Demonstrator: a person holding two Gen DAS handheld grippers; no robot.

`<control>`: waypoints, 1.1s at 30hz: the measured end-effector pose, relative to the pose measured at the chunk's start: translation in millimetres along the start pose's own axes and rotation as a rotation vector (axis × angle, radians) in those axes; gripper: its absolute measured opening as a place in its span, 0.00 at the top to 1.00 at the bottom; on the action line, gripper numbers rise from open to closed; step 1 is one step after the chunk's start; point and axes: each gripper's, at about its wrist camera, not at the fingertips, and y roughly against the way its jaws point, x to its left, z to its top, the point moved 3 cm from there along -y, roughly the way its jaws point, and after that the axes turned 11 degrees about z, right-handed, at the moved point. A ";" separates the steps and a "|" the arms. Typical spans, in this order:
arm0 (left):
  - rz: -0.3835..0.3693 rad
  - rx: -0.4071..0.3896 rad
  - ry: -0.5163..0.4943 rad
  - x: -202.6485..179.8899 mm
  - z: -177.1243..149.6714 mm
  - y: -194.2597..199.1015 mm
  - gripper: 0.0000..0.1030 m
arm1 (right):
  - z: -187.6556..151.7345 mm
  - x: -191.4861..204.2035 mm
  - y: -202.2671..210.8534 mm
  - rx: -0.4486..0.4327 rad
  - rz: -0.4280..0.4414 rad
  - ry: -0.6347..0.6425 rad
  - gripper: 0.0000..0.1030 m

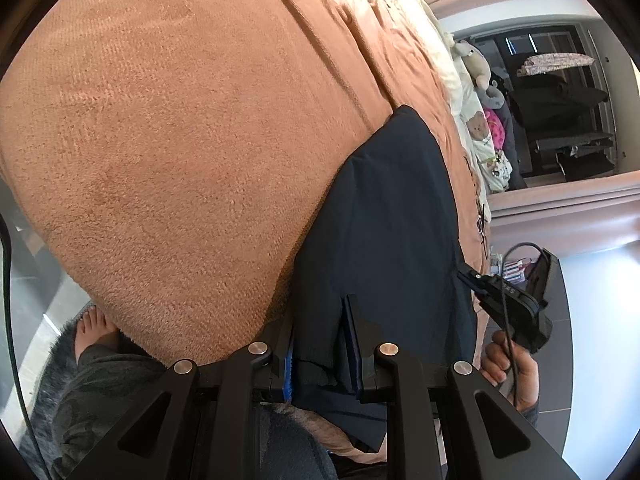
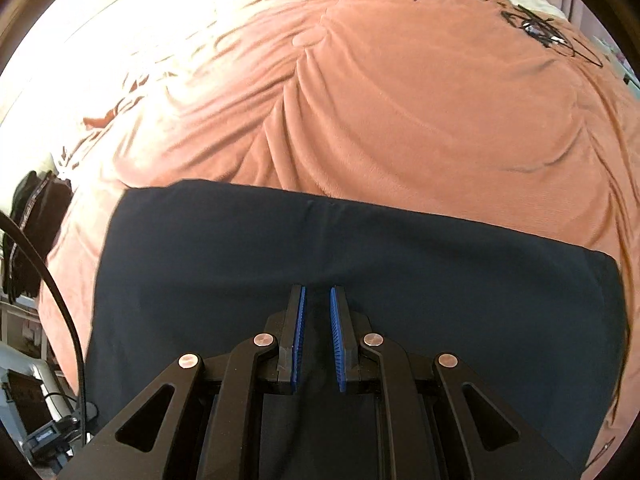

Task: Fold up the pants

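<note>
Pants (image 2: pixel 360 264) spread flat on blanket (image 2: pixel 400 100), near its front edge. Left gripper (image 1: pixel 320 344) clamped on pants edge. Right gripper (image 2: pixel 318 308) nearly closed, seemingly holding nothing. Probably mid-fold; next, carrying gripped edge across pants.

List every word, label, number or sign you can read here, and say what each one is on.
No text here can be read.
White lettering on the body of the right gripper: too small to read.
Black stitching on the orange blanket: a scribble, no legible letters.
Label on the small device beside the bed: blurred.
</note>
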 end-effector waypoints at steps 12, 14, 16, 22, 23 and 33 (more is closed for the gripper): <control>-0.026 0.060 0.051 2.5 7.4 -8.6 0.77 | -45.0 18.1 15.1 0.045 0.020 0.023 0.91; -0.024 0.060 0.036 -0.9 6.6 -8.1 0.75 | -57.2 19.7 9.4 0.067 0.028 0.023 0.91; -0.017 0.060 0.026 -2.9 5.1 -7.8 0.75 | -69.5 20.2 7.9 0.076 0.029 0.022 0.91; -0.029 0.049 0.016 -4.6 4.4 -5.1 0.89 | -105.1 22.2 22.1 0.070 0.056 0.013 0.91; -0.039 0.041 0.011 -7.1 4.7 -3.0 0.91 | -110.3 22.5 25.1 0.069 0.060 0.013 0.91; -0.128 -0.057 -0.125 -61.7 7.6 35.9 0.92 | -149.1 21.2 48.7 0.078 0.169 -0.004 0.91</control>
